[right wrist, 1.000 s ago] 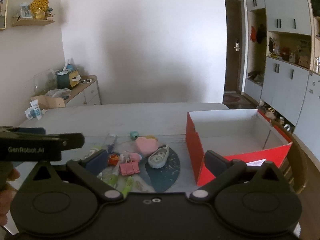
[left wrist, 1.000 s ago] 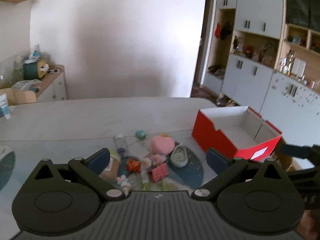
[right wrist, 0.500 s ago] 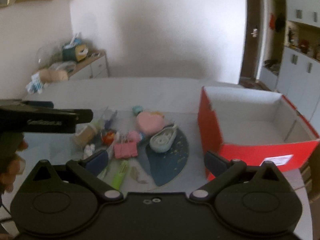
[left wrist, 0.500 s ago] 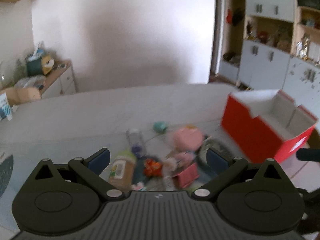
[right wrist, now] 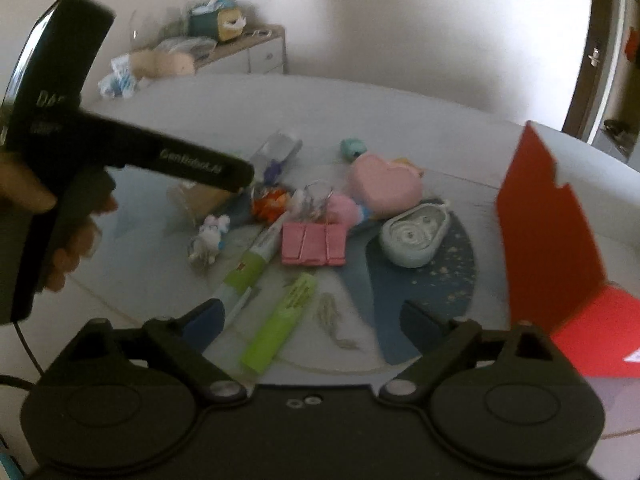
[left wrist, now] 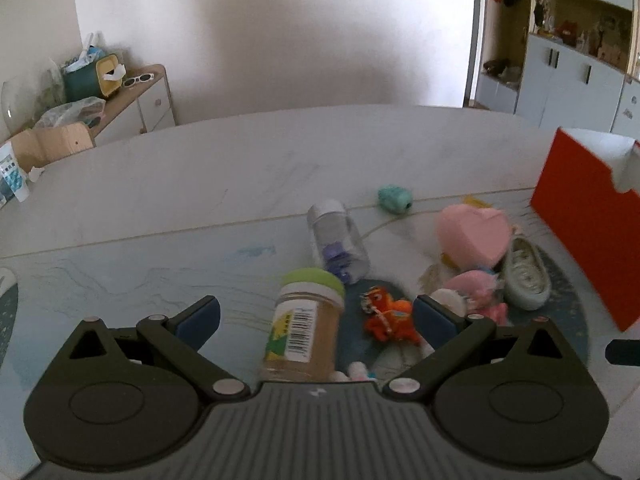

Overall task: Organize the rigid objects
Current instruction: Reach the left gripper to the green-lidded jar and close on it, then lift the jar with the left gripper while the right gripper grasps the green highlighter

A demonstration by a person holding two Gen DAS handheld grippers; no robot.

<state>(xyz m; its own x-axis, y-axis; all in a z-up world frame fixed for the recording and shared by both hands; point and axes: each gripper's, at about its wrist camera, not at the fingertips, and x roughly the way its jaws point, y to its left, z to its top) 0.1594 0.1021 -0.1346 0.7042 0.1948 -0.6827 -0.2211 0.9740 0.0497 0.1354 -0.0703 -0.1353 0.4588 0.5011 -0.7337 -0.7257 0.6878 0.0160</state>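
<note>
Hovering over the table [left wrist: 168, 184], both tools gape wide and hold nothing: left tool [left wrist: 316, 316], right tool [right wrist: 312, 316]. One green-capped jar [left wrist: 306, 328], one clear bottle [left wrist: 338, 240], one pink heart box [left wrist: 474, 234] lie mid-table; one red box [right wrist: 548, 232] at the right edge is cut off.

red box [left wrist: 588, 236]: cut by right edge | jar [right wrist: 200, 196]: partly hidden behind left claw [left wrist: 316, 316] | whole right view: motion-blurred
</note>
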